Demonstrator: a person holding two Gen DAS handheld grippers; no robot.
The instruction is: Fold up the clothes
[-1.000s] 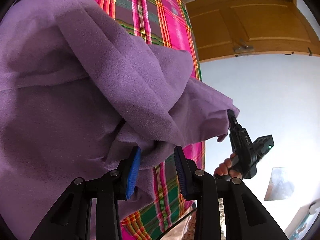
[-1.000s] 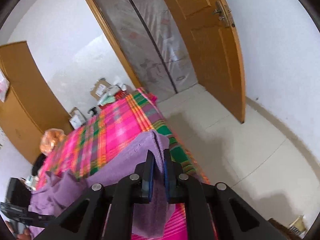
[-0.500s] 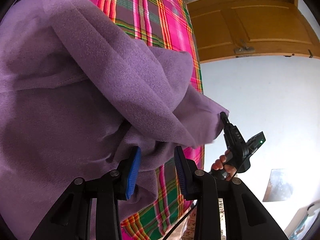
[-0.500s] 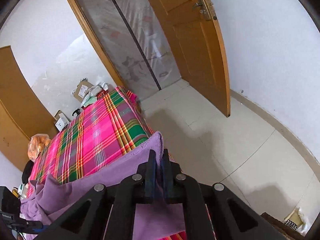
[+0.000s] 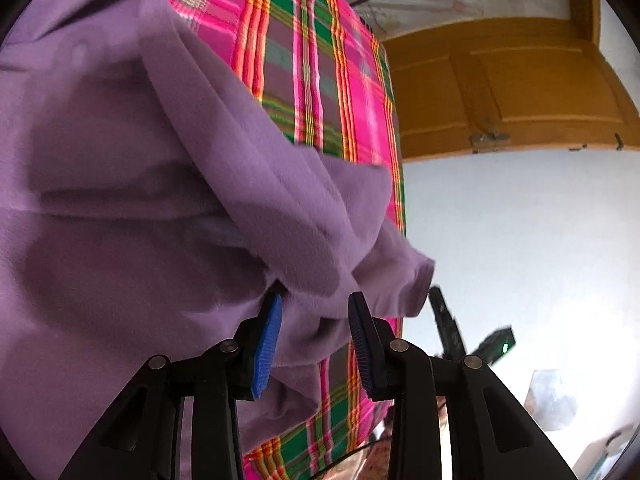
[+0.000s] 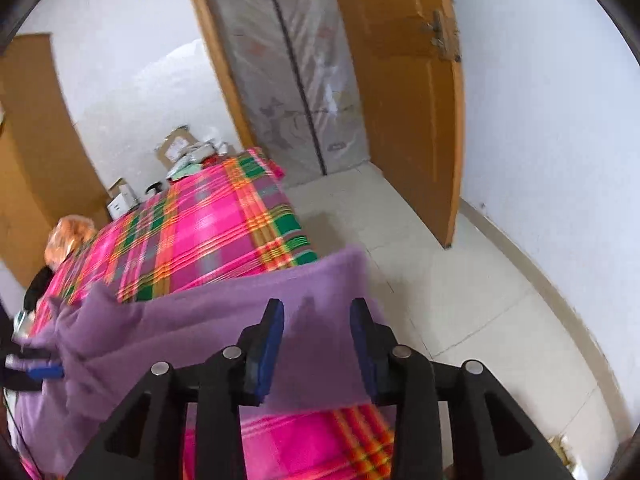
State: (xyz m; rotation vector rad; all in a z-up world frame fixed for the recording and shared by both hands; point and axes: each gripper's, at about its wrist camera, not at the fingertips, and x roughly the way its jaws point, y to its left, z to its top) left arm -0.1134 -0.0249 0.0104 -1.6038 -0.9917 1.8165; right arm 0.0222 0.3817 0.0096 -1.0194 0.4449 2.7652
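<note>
Big pink-and-green plaid bedspread (image 6: 208,236) fills the scene, stretched over a bed that runs back toward the wooden door (image 6: 404,92) and the plastic-covered doorway (image 6: 288,64), pale tiled floor (image 6: 460,300) off to the side. Across the near end of that spread lies the purple fleece garment (image 5: 120,208), bunched into thick folds in the left wrist view and drawn out as a long band over the bed's edge in the right wrist view, one corner reaching just past the side of the bed. The left gripper (image 5: 314,340) sits with its blue pads spread apart, released, purple fabric bulging up between and in front of them; whether either pad touches the cloth, I can't tell. The right gripper (image 6: 318,344) is spread wide too, nothing clamped, the fleece lying flat beneath the gap. Far end of the bed: cardboard boxes (image 6: 176,150) and an orange bag (image 6: 70,238), all a little blurred.
</note>
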